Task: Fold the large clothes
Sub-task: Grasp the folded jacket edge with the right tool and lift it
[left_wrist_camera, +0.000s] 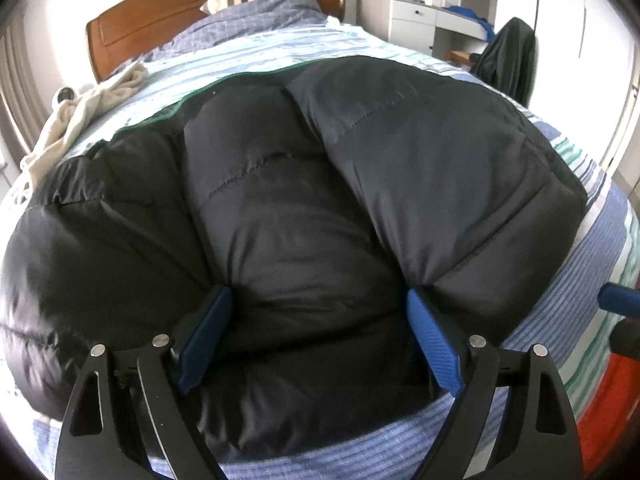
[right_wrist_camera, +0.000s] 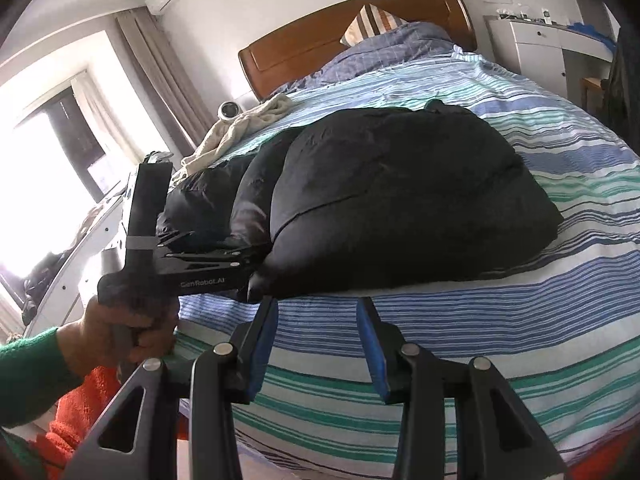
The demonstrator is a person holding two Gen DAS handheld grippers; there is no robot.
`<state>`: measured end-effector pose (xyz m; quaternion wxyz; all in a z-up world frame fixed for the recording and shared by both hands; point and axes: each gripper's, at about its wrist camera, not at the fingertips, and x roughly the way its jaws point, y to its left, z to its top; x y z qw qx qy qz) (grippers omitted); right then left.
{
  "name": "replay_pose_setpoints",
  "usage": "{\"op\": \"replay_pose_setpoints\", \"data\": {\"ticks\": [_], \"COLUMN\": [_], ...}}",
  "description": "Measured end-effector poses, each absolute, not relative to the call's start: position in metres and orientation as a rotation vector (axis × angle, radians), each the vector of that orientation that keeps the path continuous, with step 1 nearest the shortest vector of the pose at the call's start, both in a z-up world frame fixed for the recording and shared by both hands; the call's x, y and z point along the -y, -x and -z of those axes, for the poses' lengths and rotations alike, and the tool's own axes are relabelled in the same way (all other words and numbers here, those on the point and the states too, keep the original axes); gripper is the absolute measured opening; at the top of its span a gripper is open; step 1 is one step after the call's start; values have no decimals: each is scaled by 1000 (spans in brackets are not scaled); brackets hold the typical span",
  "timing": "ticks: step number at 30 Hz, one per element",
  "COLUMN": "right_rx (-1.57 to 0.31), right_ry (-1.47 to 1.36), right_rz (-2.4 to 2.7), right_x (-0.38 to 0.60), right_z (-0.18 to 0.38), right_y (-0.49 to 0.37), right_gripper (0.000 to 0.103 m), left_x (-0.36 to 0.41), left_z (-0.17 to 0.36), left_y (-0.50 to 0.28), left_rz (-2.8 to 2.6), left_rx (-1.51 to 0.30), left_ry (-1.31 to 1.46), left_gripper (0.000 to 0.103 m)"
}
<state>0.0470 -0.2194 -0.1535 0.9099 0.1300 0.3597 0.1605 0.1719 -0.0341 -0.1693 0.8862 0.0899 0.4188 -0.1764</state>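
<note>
A large black puffer jacket (left_wrist_camera: 304, 184) lies in a folded heap on the striped bed; it also shows in the right wrist view (right_wrist_camera: 400, 200). My left gripper (left_wrist_camera: 318, 292) is open, its blue-padded fingers (left_wrist_camera: 432, 344) wide apart and pressed against the jacket's near edge, with padding bulging between them. In the right wrist view the left gripper (right_wrist_camera: 240, 268) is seen from the side at the jacket's near left corner. My right gripper (right_wrist_camera: 318, 308) is open and empty, above the striped sheet just in front of the jacket, not touching it.
The bed (right_wrist_camera: 460, 340) has a blue, white and green striped cover, a wooden headboard (right_wrist_camera: 340, 32) and pillows (right_wrist_camera: 400, 40). A cream cloth (right_wrist_camera: 240, 128) lies at the far left edge. A white desk (left_wrist_camera: 424, 16) and a dark garment on a chair (left_wrist_camera: 508, 56) stand at the far right.
</note>
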Motion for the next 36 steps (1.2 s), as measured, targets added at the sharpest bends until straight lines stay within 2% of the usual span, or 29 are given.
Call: {"op": "replay_pose_setpoints", "data": {"ticks": [7,14,16,17,24,28,31,33,36], "right_rx": [-756,-770,-768,-769,-735,-700,-811,-893,-936], "right_ry": [-289,-309,-327,-341,-569,-624,-684,-784,-845], "right_rz": [-314,-274,-238,-221,-142,-116,-175,-267,-319], "right_x": [227,241,251,257,328,381,401,408,404], "right_z": [160,162,161,161,152,143,168,197,220], "right_y": [-46,-47,-47,-48,-83,-141,-190,-217,-237], "right_gripper": [44,45,59,63,64,74,74,74,74], "left_x": [45,33,23,18,0,16,22,28,32], "left_z": [180,161,151,144,102,112,147,158,162], "left_y": [-137,-115,-110,-112,-182,-225,-248,-248,-242], "left_rz": [335,405,427,430,328,309,285,280,262], "left_rx": [-829,-932,-952,-952,-911,-940,-1032,-1008,-996], "left_ry": [-308,-224,-154,-114,32,23,11,-25,-58], "left_gripper": [89,89,90,90,91,91,92,96,96]}}
